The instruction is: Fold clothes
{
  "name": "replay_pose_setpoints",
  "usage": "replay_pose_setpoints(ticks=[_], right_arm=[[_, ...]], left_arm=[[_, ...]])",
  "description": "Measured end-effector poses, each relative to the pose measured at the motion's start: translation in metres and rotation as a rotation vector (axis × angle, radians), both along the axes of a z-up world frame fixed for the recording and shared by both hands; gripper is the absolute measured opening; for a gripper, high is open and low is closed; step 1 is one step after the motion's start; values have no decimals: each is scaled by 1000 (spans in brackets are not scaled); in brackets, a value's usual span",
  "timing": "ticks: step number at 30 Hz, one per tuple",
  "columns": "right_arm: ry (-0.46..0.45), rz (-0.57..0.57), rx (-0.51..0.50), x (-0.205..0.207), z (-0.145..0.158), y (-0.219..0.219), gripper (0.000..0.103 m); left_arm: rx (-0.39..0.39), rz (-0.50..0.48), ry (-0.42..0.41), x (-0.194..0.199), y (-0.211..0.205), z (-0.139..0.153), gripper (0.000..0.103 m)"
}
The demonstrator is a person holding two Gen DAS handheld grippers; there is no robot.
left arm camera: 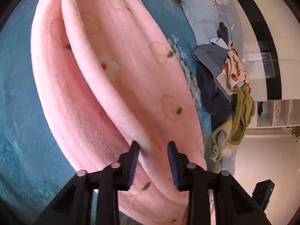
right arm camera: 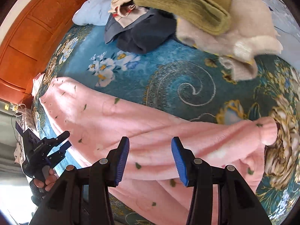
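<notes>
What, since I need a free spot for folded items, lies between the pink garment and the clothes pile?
Only bare blue floral bedspread separates the pink garment from the clothes pile; the right wrist view shows it.

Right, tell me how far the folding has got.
Done: the pink garment looks folded lengthwise into a long strip on the blue bedspread. In hand: nothing gripped; the left claw and right claw stand open over it. Left: probably folding it shorter, then the pile of clothes beside it.
</notes>
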State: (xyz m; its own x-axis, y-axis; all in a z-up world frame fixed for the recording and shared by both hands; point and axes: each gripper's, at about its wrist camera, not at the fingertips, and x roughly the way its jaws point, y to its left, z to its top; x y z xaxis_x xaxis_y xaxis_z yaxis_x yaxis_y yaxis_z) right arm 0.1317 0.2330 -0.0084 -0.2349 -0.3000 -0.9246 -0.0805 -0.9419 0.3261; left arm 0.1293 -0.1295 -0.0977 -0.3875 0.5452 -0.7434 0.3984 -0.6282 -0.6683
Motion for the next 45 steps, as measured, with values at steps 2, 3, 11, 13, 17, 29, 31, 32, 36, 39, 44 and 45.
replay_pose_setpoints(ticks=[2,3,11,13,17,29,31,32,36,39,44,45], right_arm=[[8,-14,-9,8,4,12,48],[16,-15,-7,12,7,17,48],[45,-226,29,32,7,92,52],[29,-342,-35,38,-1,113,53],[8,-514,-177,37,-14,140,57],[-178,-850,-281,21,-57,165,20],[-178,-837,-259,20,-52,166,14],[-160,-822,-256,20,-47,165,14],[60,-717,-218,25,32,159,13],[257,-604,-152,50,99,147,13],[97,-520,-38,110,55,119,13],[4,-524,-33,123,26,117,13]], left_arm=[[-44,22,7,3,-4,5,5],[-44,48,34,8,-11,10,4],[-44,104,46,30,-24,7,4],[-40,102,40,35,-22,4,5],[-21,105,33,41,-23,-1,5],[9,94,90,39,-21,1,5],[11,86,106,36,-20,8,5],[27,85,133,33,-20,17,5],[72,69,252,22,-18,60,5],[27,29,314,25,-17,83,5],[-12,63,160,49,-26,34,5],[-10,83,116,56,-30,19,5]])
